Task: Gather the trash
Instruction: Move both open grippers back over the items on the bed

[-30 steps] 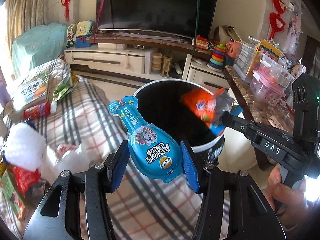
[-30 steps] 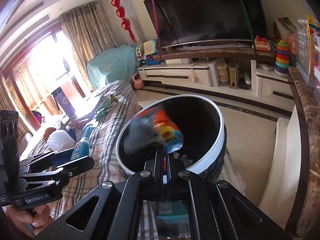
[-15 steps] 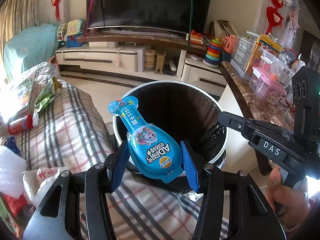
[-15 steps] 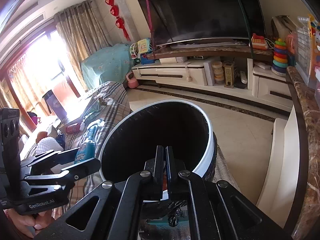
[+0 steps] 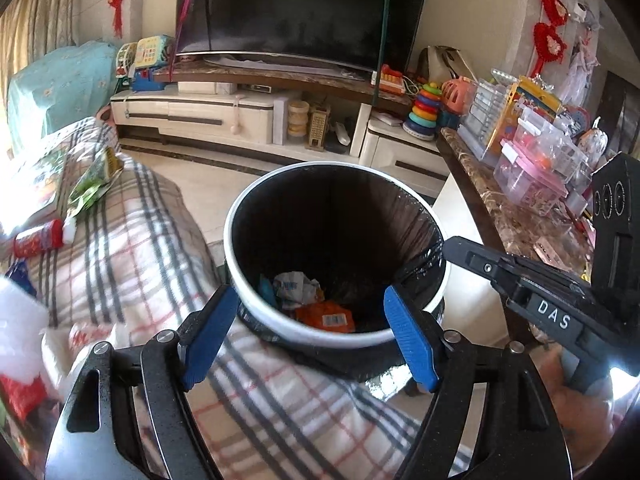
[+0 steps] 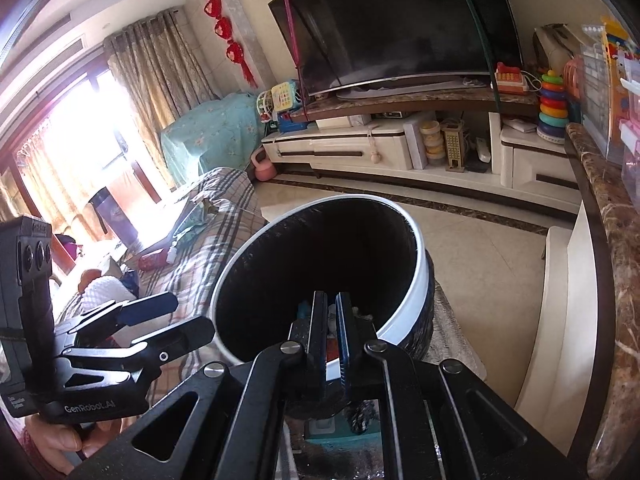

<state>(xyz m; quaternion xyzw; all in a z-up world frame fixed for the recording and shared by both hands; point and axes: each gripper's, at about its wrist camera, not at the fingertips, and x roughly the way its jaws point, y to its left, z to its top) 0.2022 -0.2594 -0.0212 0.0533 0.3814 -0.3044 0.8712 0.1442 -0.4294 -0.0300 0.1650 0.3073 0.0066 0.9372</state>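
Both fingers empty: left gripper [image 5: 308,336] opening, right gripper [image 6: 331,332] nearly closed, above black-lined trash bin [image 5: 240,216].

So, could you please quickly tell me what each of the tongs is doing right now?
Left tongs: opening, nothing between them, above the trash bin.
Right tongs: nearly shut, empty.
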